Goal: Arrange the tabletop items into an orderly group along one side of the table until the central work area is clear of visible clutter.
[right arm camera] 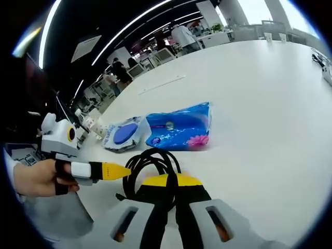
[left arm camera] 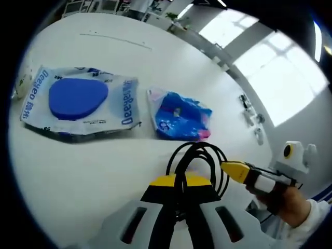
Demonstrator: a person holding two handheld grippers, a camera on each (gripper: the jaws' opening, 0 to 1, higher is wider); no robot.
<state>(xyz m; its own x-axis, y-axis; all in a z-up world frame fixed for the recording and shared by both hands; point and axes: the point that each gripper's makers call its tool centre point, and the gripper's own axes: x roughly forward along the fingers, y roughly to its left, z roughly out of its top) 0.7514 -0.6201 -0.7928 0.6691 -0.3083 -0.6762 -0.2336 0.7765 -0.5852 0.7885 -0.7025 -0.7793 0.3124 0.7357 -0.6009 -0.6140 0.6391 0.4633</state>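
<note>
A coiled black cable [left arm camera: 199, 155] lies on the white table [left arm camera: 93, 166] right in front of my left gripper [left arm camera: 180, 182], whose yellow-tipped jaws are shut on it. My right gripper [left arm camera: 234, 170] comes in from the right and meets the coil's right side. In the right gripper view the same black cable [right arm camera: 152, 165] is pinched in my right gripper [right arm camera: 170, 181], with my left gripper [right arm camera: 115, 170] at the coil's left edge. Beyond it lie a white wet-wipes pack with a blue oval lid [left arm camera: 78, 99] [right arm camera: 123, 134] and a blue tissue pack [left arm camera: 180, 116] [right arm camera: 179, 129].
Small metal items [left arm camera: 251, 116] lie near the table's far right edge. A pale object [left arm camera: 21, 83] sits left of the wipes pack. A hand [right arm camera: 36, 179] holds the left gripper. People and desks [right arm camera: 181, 36] are far behind the table.
</note>
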